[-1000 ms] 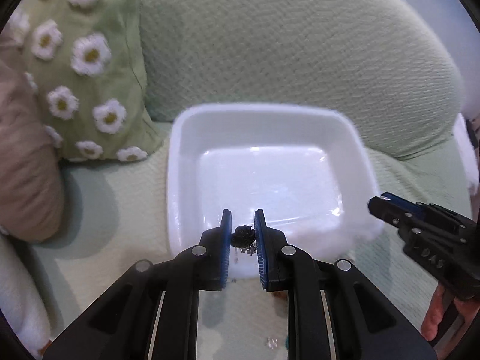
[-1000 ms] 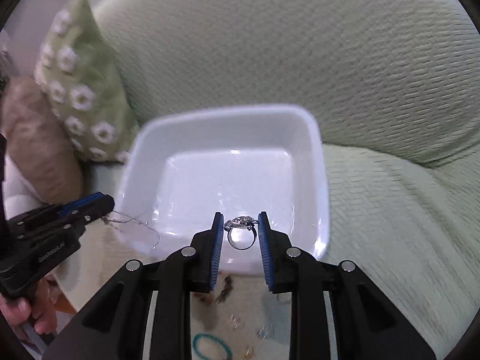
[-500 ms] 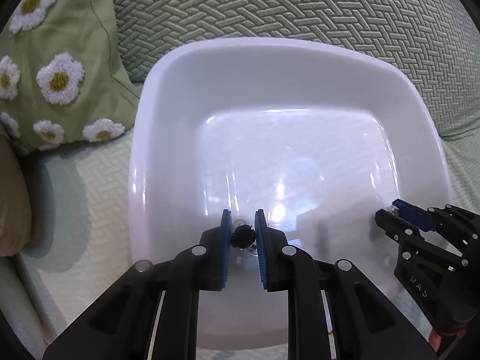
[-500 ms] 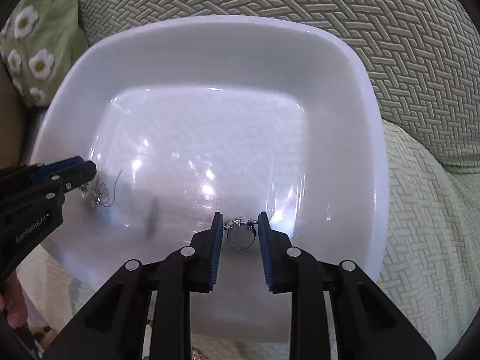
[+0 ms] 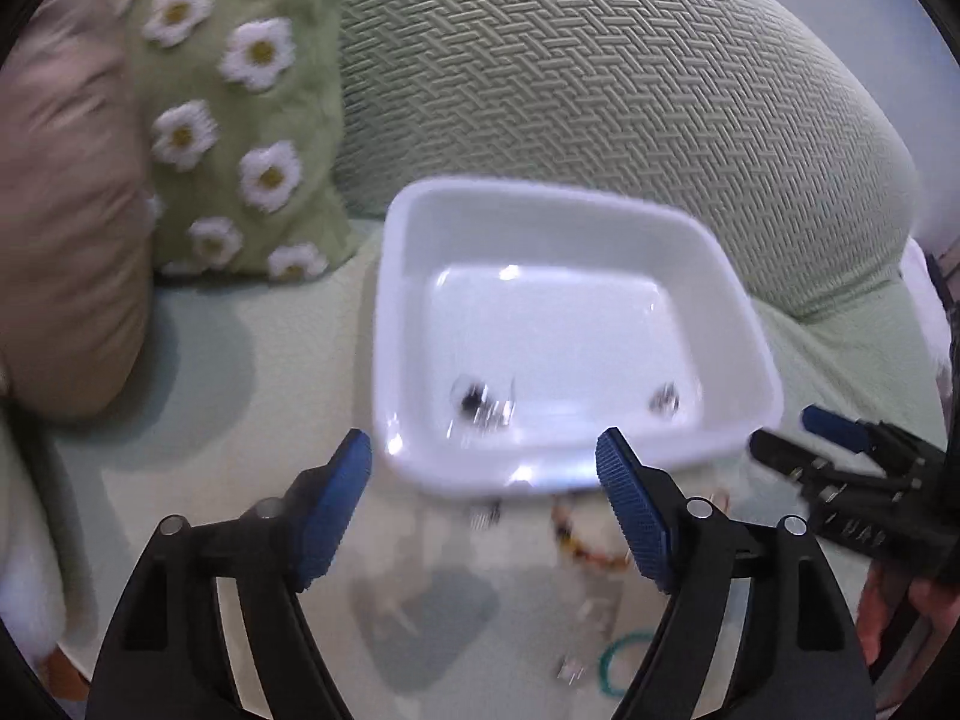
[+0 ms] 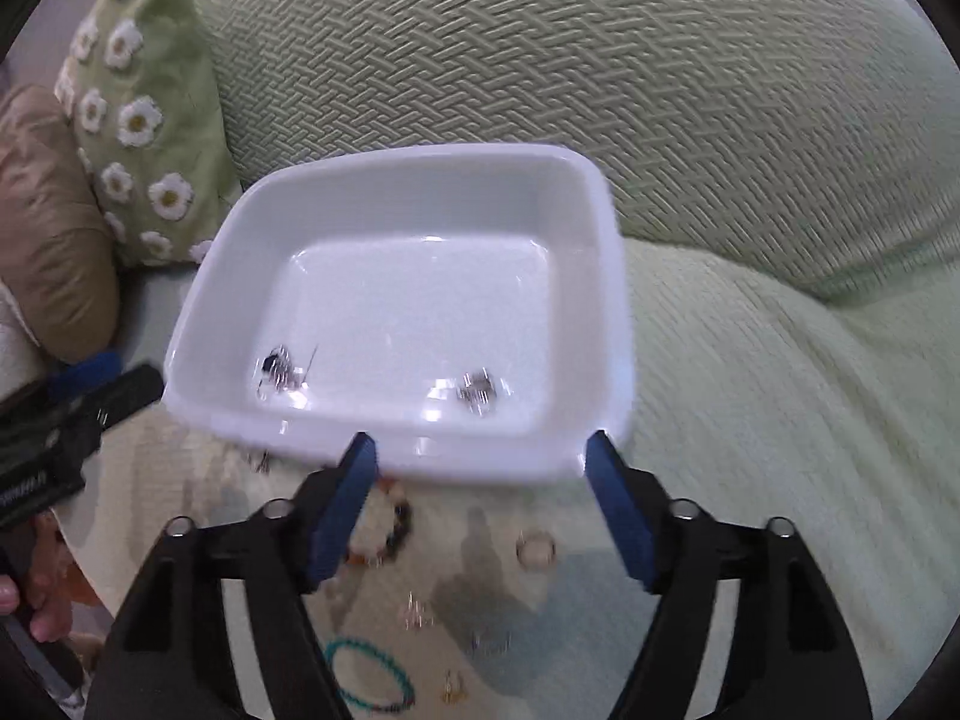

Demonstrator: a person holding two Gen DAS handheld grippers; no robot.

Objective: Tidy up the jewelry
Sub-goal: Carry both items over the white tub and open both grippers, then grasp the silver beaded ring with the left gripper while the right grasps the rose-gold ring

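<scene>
A white tray sits on a green sofa seat. A dark-stoned piece with a thin chain lies at its near left. A silver ring lies at its near right. My left gripper is open and empty, just short of the tray's near rim. My right gripper is open and empty at the near rim. Loose jewelry lies on the seat before the tray: a beaded bracelet, a teal bracelet, a pale ring and small earrings.
A daisy-patterned green cushion and a brown cushion stand left of the tray. The sofa backrest rises behind it. The right gripper shows at the right edge of the left wrist view.
Both grippers opened, dropped their pieces into the tray, and drew back toward the near rim. The dark-stoned piece and the ring now lie on the tray floor.
</scene>
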